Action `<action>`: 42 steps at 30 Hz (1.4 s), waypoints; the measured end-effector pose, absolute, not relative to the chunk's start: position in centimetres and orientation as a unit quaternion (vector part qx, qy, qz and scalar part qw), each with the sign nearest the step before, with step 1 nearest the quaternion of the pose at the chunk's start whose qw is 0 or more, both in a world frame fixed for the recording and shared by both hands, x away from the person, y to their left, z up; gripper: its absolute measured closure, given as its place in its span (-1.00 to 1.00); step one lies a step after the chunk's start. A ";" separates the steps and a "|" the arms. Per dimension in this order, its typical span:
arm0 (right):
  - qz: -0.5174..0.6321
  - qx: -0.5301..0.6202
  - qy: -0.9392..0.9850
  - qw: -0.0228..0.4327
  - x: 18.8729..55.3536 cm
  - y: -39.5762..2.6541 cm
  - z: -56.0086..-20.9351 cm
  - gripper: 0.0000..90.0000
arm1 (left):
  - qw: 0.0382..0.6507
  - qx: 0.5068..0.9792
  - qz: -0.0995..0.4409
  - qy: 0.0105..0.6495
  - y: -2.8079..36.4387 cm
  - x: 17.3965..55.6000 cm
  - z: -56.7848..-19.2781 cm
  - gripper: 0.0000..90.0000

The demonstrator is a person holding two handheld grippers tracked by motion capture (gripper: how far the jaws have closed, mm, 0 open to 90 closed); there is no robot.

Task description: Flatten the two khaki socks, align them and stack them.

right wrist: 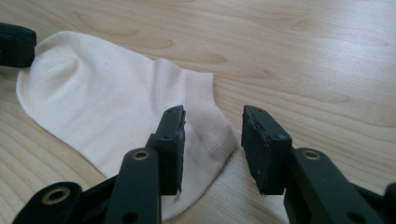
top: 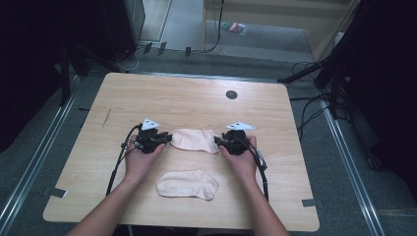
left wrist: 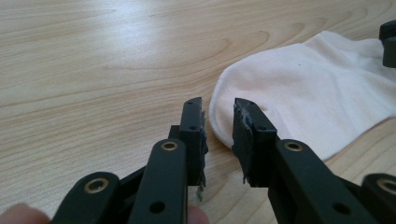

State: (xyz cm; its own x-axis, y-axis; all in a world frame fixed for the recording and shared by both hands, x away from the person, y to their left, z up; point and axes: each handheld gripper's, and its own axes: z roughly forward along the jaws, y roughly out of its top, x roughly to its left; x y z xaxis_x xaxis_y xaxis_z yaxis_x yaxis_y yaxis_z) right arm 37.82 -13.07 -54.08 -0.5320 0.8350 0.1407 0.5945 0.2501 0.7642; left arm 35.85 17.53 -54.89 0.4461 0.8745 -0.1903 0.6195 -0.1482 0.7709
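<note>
- Far pale-pink ankle sock of soft knit lies flat mid-table, just beyond a second matching sock; landmark: far sock.
- Left gripper at its toe end, jaws narrowly apart, straddling the edge, not clamped.
- Right gripper at its ribbed cuff, jaws parted, nothing held.
- Likely light, limp, non-slippery; pinch toe edge and cuff.

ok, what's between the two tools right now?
In the high view, the far sock spans from the left tool to the right tool; nothing else lies between.
</note>
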 end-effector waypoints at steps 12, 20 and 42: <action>0.386 0.454 0.785 0.170 37.4 -12.8 -54.4 0.56 | 0.403 0.756 0.159 0.490 17.1 35.8 -55.1 0.91; 0.382 0.449 0.787 0.181 37.1 -12.6 -54.7 0.61 | 0.394 0.763 0.161 0.486 16.9 35.7 -55.1 1.00; 0.395 0.483 0.762 0.171 36.6 -12.2 -54.9 0.97 | 0.392 0.764 0.163 0.486 16.9 35.7 -55.0 1.00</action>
